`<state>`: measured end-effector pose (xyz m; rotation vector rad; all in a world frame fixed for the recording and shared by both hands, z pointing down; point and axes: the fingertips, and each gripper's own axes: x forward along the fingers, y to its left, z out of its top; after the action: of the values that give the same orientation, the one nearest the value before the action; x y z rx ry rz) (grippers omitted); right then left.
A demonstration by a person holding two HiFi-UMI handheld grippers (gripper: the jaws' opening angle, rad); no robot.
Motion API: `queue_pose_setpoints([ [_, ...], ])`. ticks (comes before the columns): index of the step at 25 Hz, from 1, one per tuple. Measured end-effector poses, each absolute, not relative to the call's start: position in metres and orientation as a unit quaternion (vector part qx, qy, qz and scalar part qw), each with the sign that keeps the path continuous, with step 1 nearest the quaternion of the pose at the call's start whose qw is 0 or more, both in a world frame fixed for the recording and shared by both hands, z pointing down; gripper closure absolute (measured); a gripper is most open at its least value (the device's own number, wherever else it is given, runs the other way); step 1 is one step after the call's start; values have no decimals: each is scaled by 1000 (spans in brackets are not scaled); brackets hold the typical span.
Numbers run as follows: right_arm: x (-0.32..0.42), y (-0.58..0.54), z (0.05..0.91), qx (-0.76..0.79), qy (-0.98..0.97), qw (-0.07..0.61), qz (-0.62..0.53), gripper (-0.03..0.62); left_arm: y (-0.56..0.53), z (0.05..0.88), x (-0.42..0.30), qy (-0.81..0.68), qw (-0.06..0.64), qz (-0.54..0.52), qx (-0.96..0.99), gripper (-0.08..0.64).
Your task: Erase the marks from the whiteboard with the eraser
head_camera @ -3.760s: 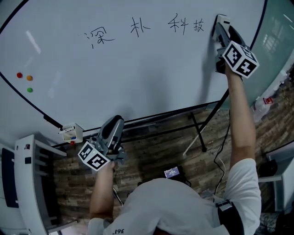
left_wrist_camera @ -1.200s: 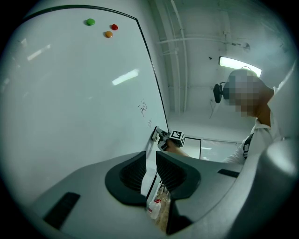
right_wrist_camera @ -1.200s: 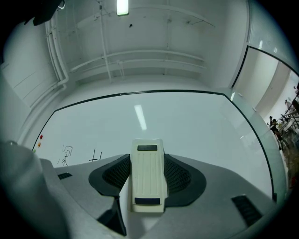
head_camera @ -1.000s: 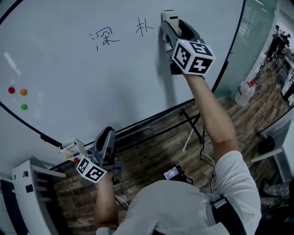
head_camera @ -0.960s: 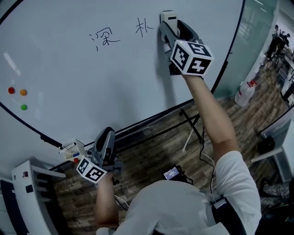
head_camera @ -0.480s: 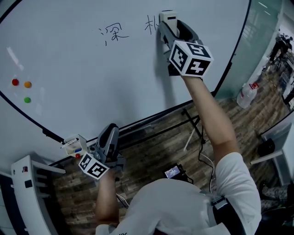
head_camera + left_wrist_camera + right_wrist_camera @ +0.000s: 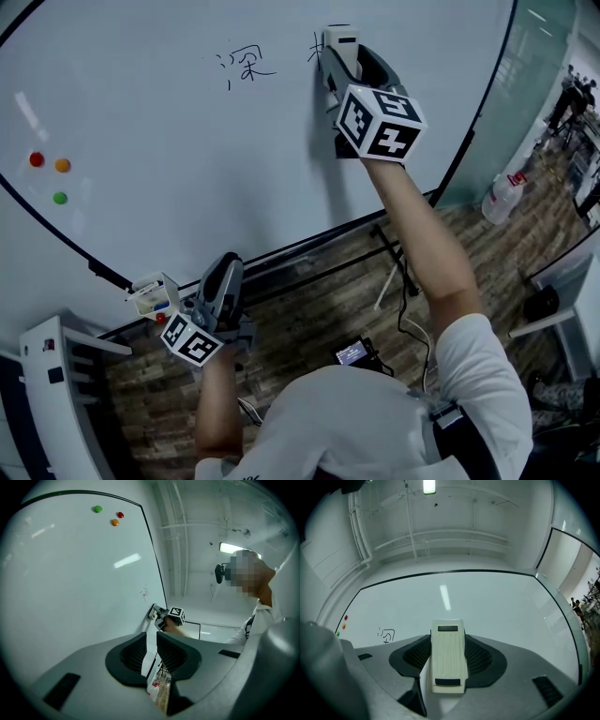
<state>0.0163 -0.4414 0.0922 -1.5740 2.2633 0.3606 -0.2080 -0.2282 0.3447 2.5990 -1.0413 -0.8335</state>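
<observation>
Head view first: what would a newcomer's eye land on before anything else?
The right gripper, its marker cube large in mid-frame, holds a cream eraser against the big whiteboard. Just left of it sits one full handwritten character, with three coloured magnets at the board's far left. The left gripper hangs low and empty near the board's bottom edge.

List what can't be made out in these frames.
Head view: a mark, mostly hidden behind the eraser in the right gripper.
Right gripper view: the eraser's wiping face and its contact with the whiteboard, hidden by its body.
Head view: a small lit screen, too small to read.
Left gripper view: the character, too small to read.
</observation>
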Motion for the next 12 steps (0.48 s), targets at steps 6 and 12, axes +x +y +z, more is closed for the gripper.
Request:
queue_pose_setpoints([
  [6,-8,-434,93,-550,805,173,135,348,-228,344,-214,-348,111,-284,887,504],
  [12,-33,-424,94,-548,807,171,141,348,-224,345,-222,-346,112,-282,888,504],
])
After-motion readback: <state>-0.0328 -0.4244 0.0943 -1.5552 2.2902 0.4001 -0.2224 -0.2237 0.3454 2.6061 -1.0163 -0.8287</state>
